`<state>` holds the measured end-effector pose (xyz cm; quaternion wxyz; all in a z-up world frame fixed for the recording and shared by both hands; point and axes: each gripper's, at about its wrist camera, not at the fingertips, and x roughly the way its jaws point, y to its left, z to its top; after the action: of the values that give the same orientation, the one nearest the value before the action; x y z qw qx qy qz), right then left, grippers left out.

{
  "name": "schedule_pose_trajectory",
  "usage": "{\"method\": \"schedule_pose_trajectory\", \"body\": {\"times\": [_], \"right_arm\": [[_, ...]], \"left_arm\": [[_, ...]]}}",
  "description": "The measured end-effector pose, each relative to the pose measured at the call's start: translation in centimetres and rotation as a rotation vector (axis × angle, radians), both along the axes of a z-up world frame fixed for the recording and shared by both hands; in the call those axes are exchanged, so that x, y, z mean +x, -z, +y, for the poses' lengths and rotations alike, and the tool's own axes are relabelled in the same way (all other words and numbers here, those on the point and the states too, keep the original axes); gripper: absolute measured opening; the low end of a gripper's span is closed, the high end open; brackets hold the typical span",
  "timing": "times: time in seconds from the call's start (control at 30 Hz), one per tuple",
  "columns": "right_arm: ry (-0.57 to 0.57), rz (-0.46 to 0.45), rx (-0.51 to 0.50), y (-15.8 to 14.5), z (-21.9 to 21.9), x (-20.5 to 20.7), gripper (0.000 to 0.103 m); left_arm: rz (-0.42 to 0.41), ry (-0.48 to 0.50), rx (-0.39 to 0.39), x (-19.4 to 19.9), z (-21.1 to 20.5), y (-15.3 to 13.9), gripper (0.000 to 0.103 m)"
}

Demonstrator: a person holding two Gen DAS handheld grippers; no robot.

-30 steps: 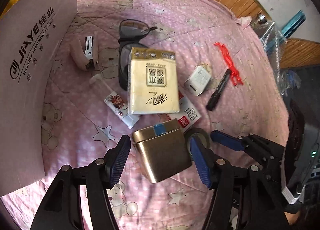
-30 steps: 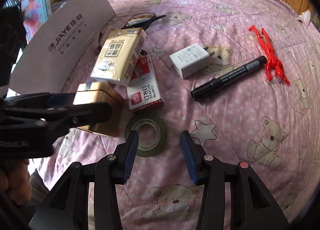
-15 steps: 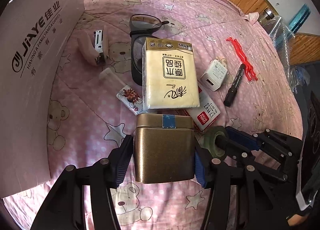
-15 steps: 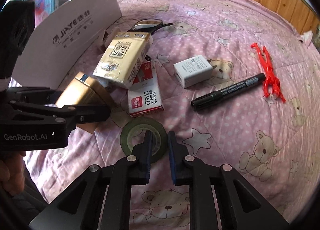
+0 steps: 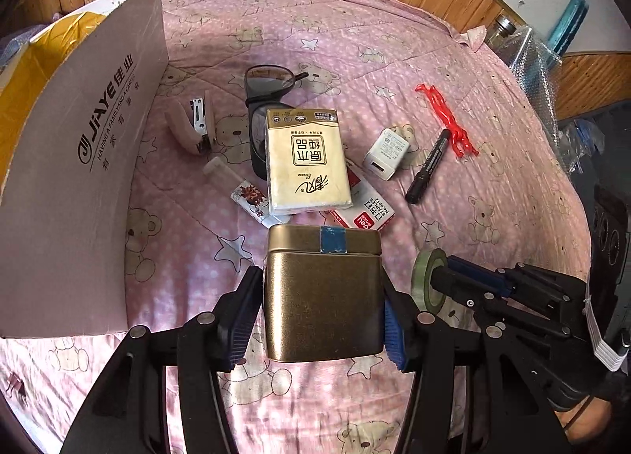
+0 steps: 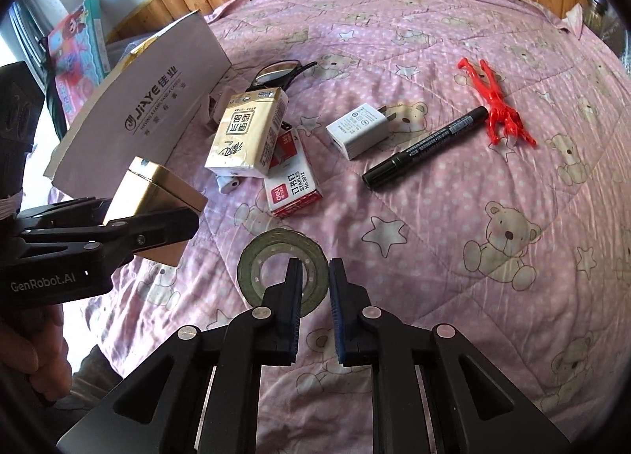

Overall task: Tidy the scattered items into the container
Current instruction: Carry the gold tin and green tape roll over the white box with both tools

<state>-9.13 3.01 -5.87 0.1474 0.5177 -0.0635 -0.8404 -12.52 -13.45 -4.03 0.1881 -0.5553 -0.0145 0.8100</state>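
the left gripper [image 5: 323,316] has its fingers [image 5: 240,316] clamped on both sides of a gold tin [image 5: 323,296], held above the pink bed cover [image 6: 493,197] beside the open cardboard box [image 5: 79,185]. the right gripper [image 6: 315,308] has its fingers nearly closed, pinching the rim of a green tape roll [image 6: 252,262]. on the bed cover lie a tissue pack [image 5: 305,162] over a staples box [image 6: 292,187], with glasses [image 5: 268,79], a stapler [image 5: 193,126], a white charger [image 6: 361,130], a black marker [image 6: 426,146] and a red toy figure [image 6: 495,103] nearby.
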Motion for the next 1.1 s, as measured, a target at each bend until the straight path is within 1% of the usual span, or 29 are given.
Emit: {"method": "schedule_pose_trajectory", "body": {"times": [0.17,0.33,0.6,0.8,1.1], "right_arm": [[0.004,0.021,0.009,-1.0,-0.7,0.9,0.014],[0.012,0.048,0.021,-2.2,-1.3,2.0,0.014],[0.026,0.067,0.012,-3.8,-1.9,3.3,0.014],[0.007,0.104,0.031,-5.4,-3.3,3.9,0.014],[0.005,0.149,0.041,-7.8,-4.5,4.0,0.014]], "left_arm": [[0.051,0.006,-0.005,1.2,-0.3,-1.8,0.056],[0.093,0.001,0.016,2.4,-0.8,-3.3,0.056],[0.13,-0.003,0.053,4.0,-1.9,-5.1,0.056],[0.166,-0.014,0.078,5.1,-3.1,-6.7,0.056],[0.215,-0.036,0.122,5.7,-5.2,-9.1,0.056]]}}
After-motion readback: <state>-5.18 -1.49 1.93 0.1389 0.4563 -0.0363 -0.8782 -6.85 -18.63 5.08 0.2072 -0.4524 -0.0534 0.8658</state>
